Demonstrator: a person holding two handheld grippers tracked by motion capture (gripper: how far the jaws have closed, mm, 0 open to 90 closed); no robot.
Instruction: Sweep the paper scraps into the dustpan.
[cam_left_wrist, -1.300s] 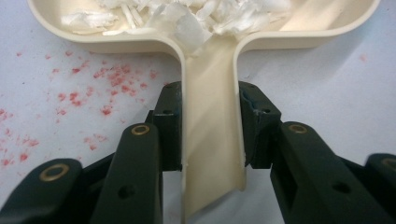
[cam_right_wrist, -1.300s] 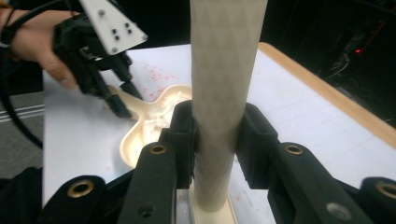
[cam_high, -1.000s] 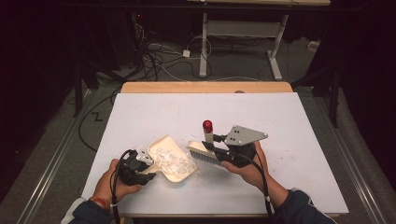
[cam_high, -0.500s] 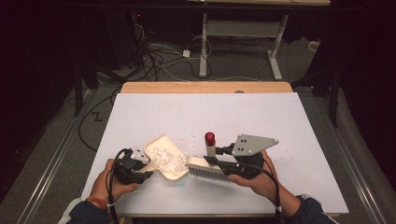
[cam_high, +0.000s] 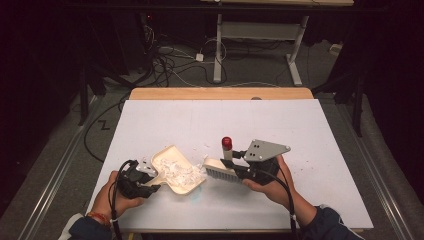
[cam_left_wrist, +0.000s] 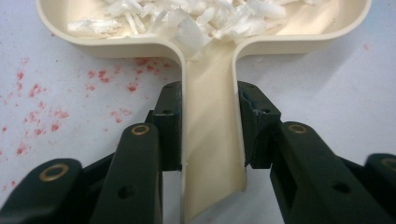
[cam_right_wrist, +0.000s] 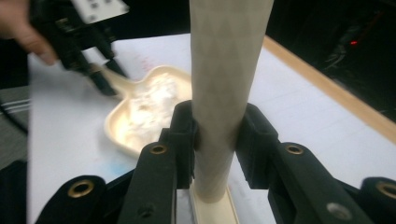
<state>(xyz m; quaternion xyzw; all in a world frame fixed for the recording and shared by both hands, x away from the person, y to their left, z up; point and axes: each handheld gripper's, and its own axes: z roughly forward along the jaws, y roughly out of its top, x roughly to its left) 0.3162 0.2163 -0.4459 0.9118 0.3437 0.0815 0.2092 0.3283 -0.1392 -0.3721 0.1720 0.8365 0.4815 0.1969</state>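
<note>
A cream dustpan (cam_high: 176, 170) (cam_right_wrist: 140, 112) lies on the white table sheet (cam_high: 220, 125), holding a heap of white paper shreds (cam_high: 182, 175) (cam_left_wrist: 187, 18). My left gripper (cam_high: 150, 181) (cam_left_wrist: 209, 126) is shut on the dustpan's handle (cam_left_wrist: 212, 140). A cream hand brush (cam_high: 220, 171) with a red-capped handle (cam_high: 227, 142) stands with its bristles at the pan's right lip. My right gripper (cam_high: 239, 167) (cam_right_wrist: 217, 144) is shut on the brush's handle (cam_right_wrist: 224, 84). A few loose shreds (cam_high: 206, 148) lie just beyond the pan.
Red specks (cam_left_wrist: 42, 116) stain the sheet around the pan and to the right (cam_high: 310, 165). A wooden edge (cam_high: 220, 93) runs along the table's far side. Cables (cam_high: 175, 60) and a desk frame (cam_high: 255, 35) occupy the dark floor beyond.
The brush and my right gripper have moved toward the near edge and slightly left, against the pan's lip. The dustpan has shifted a little. More shreds lie in the pan.
</note>
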